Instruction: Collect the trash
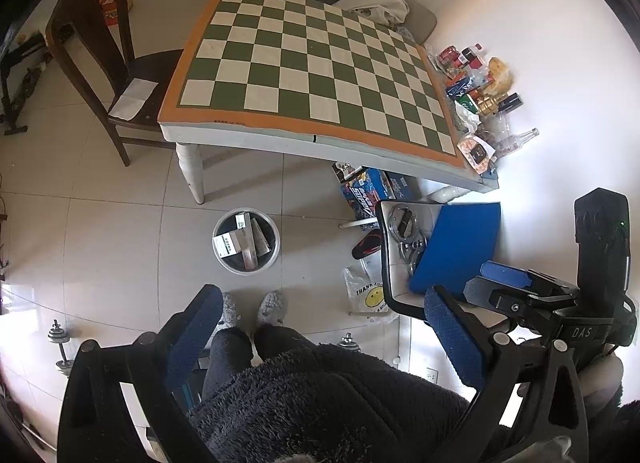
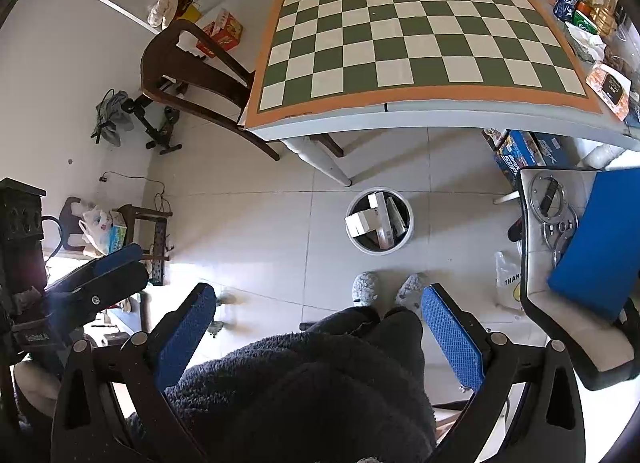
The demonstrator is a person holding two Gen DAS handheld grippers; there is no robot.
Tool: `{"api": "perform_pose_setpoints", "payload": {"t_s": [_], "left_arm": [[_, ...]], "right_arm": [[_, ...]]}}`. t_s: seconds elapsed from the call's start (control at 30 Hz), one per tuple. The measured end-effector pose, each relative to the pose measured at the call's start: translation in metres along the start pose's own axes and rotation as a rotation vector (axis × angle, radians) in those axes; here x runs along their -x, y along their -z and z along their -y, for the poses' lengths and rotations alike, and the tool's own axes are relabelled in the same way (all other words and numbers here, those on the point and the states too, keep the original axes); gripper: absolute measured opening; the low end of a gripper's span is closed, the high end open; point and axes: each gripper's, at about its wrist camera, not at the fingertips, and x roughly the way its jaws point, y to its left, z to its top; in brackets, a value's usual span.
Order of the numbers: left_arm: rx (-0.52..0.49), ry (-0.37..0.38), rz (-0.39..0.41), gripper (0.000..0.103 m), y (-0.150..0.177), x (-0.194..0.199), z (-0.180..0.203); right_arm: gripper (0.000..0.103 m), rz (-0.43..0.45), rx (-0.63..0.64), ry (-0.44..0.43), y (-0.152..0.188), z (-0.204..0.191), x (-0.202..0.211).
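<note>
Both the left gripper and the right gripper hung spread apart and empty above the bin, so reaching toward the clutter at the table edge seemed the sensible next approach.

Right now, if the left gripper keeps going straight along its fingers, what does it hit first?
Probably the person's own legs and slippers: the left gripper, open and empty, points down at them. The trash bin sits further along the floor. Depth is uncertain in the fisheye.
</note>
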Motion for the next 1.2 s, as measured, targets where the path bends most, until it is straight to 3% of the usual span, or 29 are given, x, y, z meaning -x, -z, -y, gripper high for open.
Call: {"api": "perform_pose_setpoints", "payload": {"t_s": [1.2], "left_arm": [[-0.008, -0.012, -0.009, 0.103, 0.007, 0.003, 0.005]], "right_arm": [[0.103, -0.017, 0.012, -0.002, 0.010, -0.003, -0.003]]}}
